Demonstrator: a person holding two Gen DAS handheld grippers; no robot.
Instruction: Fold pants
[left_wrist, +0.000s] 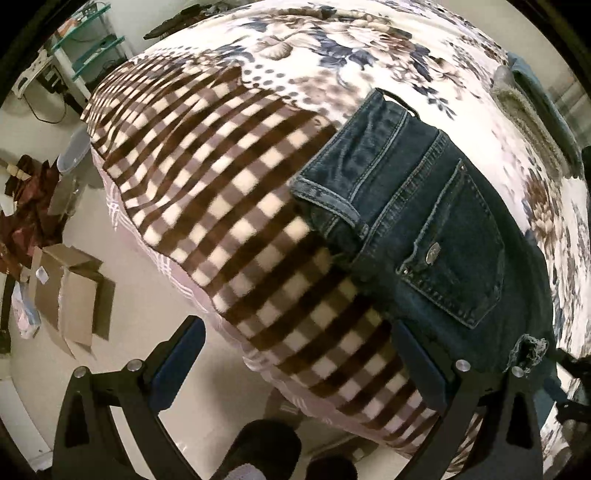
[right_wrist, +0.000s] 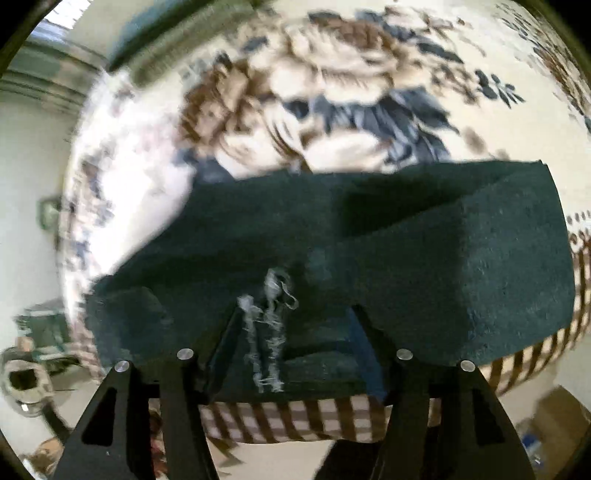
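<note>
The jeans (left_wrist: 424, 229) lie on the bed (left_wrist: 207, 192), across the seam where the blanket's checked border meets its floral middle, waistband and back pocket (left_wrist: 454, 247) facing up, so they appear already doubled lengthwise and ready for a crosswise fold. The left tongs (left_wrist: 295, 362) hang spread wide over the checked edge of the bed with nothing between them; one finger sits just beside the jeans' near edge, probably waiting to pin or catch the cloth. The right tongs (right_wrist: 295, 350) are at the frayed hem (right_wrist: 266, 332): denim fills the gap between the fingers, which stand partly closed, and the cloth (right_wrist: 369, 240) seems lifted and draped ahead, as if a leg end is being carried over toward the waist. Blur leaves it unclear whether the grip is firm.
</note>
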